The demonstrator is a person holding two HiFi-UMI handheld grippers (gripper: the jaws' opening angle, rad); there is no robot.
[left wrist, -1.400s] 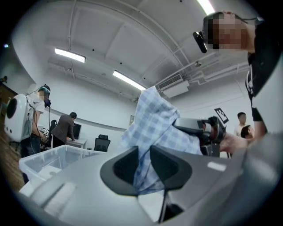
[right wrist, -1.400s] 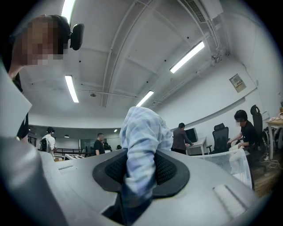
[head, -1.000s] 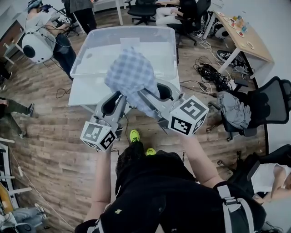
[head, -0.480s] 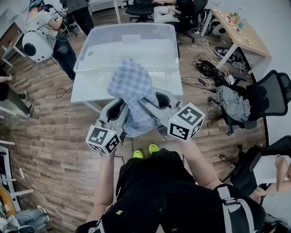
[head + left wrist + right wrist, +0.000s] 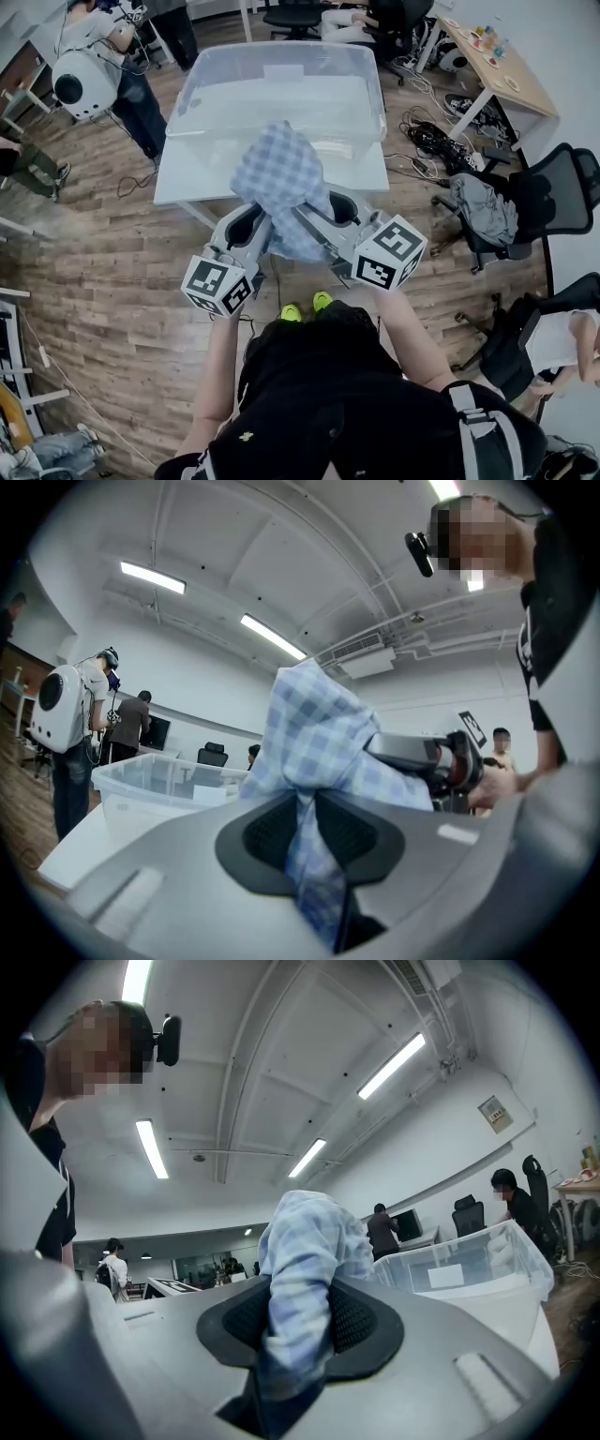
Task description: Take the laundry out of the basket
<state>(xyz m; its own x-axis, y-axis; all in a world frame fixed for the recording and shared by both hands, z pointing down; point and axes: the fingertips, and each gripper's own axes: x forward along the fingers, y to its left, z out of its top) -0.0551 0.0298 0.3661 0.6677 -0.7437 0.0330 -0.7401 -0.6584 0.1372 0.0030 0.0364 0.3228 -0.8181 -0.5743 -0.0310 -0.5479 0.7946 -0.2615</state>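
Both tools are lifting the checked cloth [image 5: 279, 173] clear, just near of the clear basket [image 5: 281, 67] on the white table [image 5: 183, 183]; the left gripper [image 5: 265, 223] is closing its jaws on a thin fold; the right gripper [image 5: 314, 208] is clamping a thicker bunch; it is looking light, limp and drapey, so bunched folds are probably offering the surest hold.

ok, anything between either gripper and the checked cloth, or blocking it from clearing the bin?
Nothing visible. The checked cloth sits between both pairs of jaws: the left gripper is closing its jaws on it, and the right gripper is clamped on it. It hangs outside the clear plastic bin, over the white table's near edge.
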